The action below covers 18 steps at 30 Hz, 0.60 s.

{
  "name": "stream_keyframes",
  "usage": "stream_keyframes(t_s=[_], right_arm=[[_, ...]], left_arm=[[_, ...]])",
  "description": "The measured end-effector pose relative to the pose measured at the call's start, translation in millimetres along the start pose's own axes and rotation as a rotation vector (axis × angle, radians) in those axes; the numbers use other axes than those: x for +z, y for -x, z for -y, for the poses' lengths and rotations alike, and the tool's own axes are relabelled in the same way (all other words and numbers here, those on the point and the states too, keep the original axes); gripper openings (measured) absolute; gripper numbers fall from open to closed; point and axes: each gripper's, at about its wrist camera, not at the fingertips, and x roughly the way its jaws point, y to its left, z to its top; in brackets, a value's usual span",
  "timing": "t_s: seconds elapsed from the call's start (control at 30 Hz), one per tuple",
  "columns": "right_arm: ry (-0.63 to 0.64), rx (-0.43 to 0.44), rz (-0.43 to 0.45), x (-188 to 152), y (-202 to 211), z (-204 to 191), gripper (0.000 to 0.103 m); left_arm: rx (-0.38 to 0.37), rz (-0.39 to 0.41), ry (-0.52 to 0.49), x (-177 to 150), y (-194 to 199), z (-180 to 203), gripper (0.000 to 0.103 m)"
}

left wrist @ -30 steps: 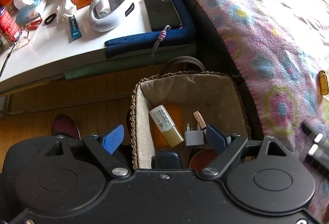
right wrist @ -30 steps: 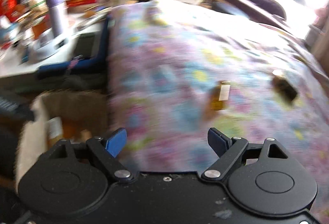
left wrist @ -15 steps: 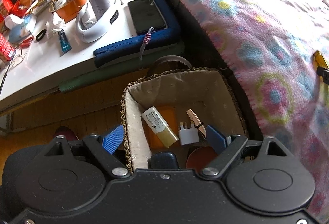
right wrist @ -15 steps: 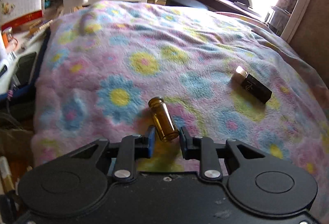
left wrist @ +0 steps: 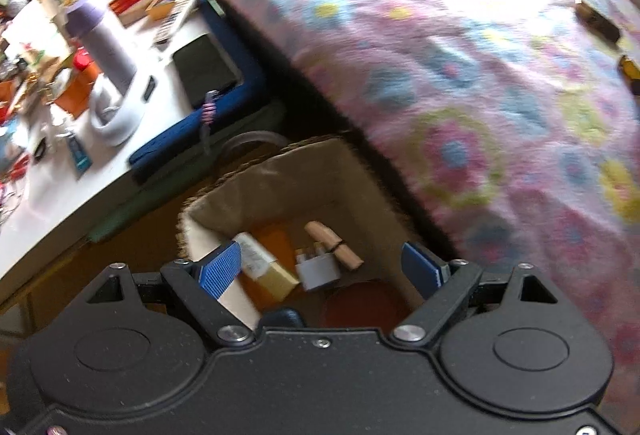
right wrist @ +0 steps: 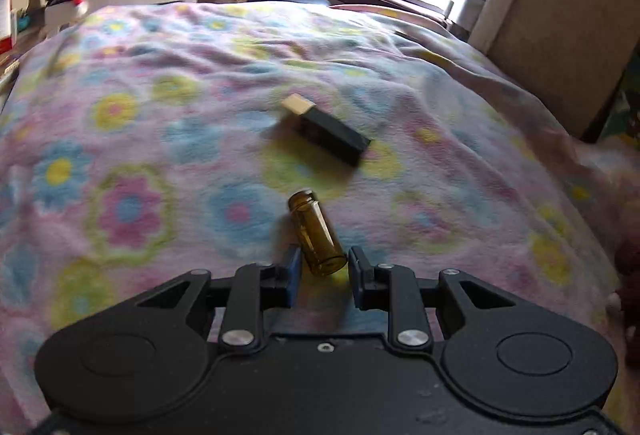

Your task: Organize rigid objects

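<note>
The right gripper [right wrist: 323, 269] points down at a fleecy pink blanket with blue, yellow and pink flowers [right wrist: 168, 163], and its jaws are opening with the base of a small amber glass vial [right wrist: 316, 231] between them; a gap shows on each side of the vial, so the pads do not press on it. The vial lies on the blanket with its mouth toward 12 o'clock, tilted slightly to 11. Beyond it, at about 1 o'clock and clearly apart, lies a black rectangular lipstick case with a pale gold end [right wrist: 326, 131], its gold end toward 10 o'clock. The left gripper [left wrist: 322, 269] hangs with its 2 blue-padded fingers wide apart and nothing between them, above a woven basket with a beige cloth lining [left wrist: 280, 179] that stands beside the bed at the blanket's edge. Inside the basket lie a white tube with a yellowish cap [left wrist: 264, 267], a white 3-pin plug [left wrist: 318, 267], a rose-gold lipstick tube [left wrist: 334, 245], an orange flat item [left wrist: 276, 239] and a reddish-brown round lid [left wrist: 364, 303]. At 10 o'clock of the basket a white table [left wrist: 48, 203] carries a lilac flask [left wrist: 102, 43] and a black phone [left wrist: 204, 69].
</note>
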Motion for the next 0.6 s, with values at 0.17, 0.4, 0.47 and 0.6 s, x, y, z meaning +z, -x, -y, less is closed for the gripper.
stream_keyframes(t_s=[0.17,0.4,0.47,0.6], right_arm=[[-0.257,0.082,0.027,28,-6,42,0.086],[-0.507,0.062,-0.103,74,-63,57,0.087],[-0.507,0.041,-0.121,85,-73,48,0.088],[-0.500,-0.027,-0.172,105,-96,28,0.088]], left_arm=[[-0.031,-0.009,0.006,1,-2,4,0.085],[-0.043,-0.026,0.047,1,-5,-2,0.085],[-0.049,-0.034,0.058,2,-6,-3,0.085],[-0.050,-0.042,0.061,1,-8,-4,0.085]])
